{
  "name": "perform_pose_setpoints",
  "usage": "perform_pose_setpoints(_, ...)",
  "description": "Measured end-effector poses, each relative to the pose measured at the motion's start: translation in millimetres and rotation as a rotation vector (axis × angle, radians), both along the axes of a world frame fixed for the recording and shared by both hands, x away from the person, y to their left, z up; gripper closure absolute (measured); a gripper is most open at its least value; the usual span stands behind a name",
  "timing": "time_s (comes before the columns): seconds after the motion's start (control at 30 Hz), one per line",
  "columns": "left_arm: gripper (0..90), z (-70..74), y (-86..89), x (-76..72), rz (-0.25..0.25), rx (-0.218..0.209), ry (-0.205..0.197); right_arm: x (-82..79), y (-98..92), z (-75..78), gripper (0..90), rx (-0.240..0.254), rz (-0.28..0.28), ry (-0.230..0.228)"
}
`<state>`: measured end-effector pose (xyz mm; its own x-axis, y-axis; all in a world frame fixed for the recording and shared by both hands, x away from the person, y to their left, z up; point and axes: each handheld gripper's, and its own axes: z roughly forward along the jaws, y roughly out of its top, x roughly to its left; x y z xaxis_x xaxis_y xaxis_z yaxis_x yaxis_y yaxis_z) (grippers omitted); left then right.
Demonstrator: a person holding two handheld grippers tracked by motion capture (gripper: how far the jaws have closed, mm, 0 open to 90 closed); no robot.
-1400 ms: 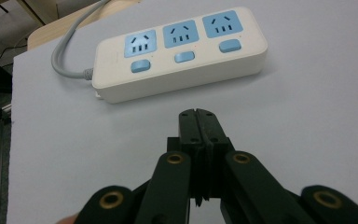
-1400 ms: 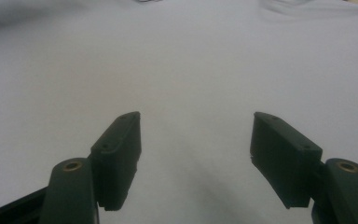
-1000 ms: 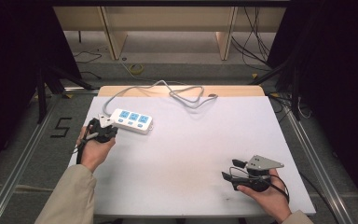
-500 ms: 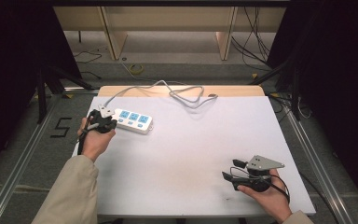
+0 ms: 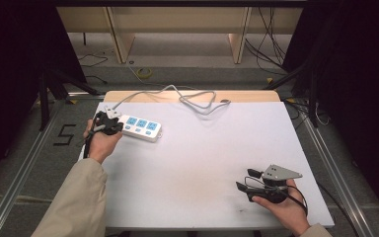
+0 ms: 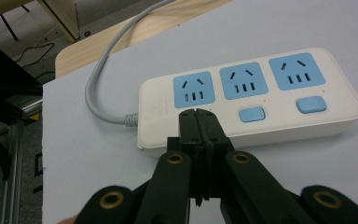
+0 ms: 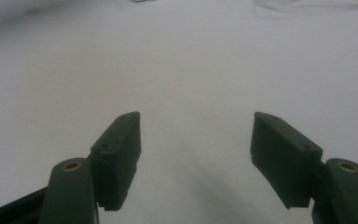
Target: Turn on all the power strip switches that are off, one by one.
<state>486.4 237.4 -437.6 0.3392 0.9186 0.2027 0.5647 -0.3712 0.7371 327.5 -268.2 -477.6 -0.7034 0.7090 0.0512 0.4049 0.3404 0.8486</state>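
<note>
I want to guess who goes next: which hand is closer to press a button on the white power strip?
Left. The left gripper, shut, sits at the power strip buttons; the right gripper waits far away, open.

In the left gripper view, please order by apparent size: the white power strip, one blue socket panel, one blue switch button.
1. White power strip, largest.
2. Blue socket panel; the three panels look alike.
3. Blue switch button, smallest; both visible buttons look alike.

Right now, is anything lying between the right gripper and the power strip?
No. In the high view, bare white table separates the right gripper from the power strip; its grey cable runs behind.
</note>
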Motion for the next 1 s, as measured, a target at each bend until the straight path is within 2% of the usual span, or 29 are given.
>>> perform_pose_setpoints(0.33, 89.9, -9.0, -3.3, 10.0, -0.005, 0.009, 0.023, -1.6, -1.4, 0.4, 34.3, -0.002, -0.003, 0.0)
perform_pose_setpoints(0.53, 89.9, -10.3, -7.4, 18.3, -0.027, 0.037, 0.039, -1.6, -1.3, 0.4, 34.3, -0.001, -0.003, 0.0)
perform_pose_setpoints(1.0, 89.9, -17.9, -8.6, 29.8, -0.026, 0.037, 0.049, -1.5, -1.2, 0.3, 34.3, -0.001, -0.002, 0.0)
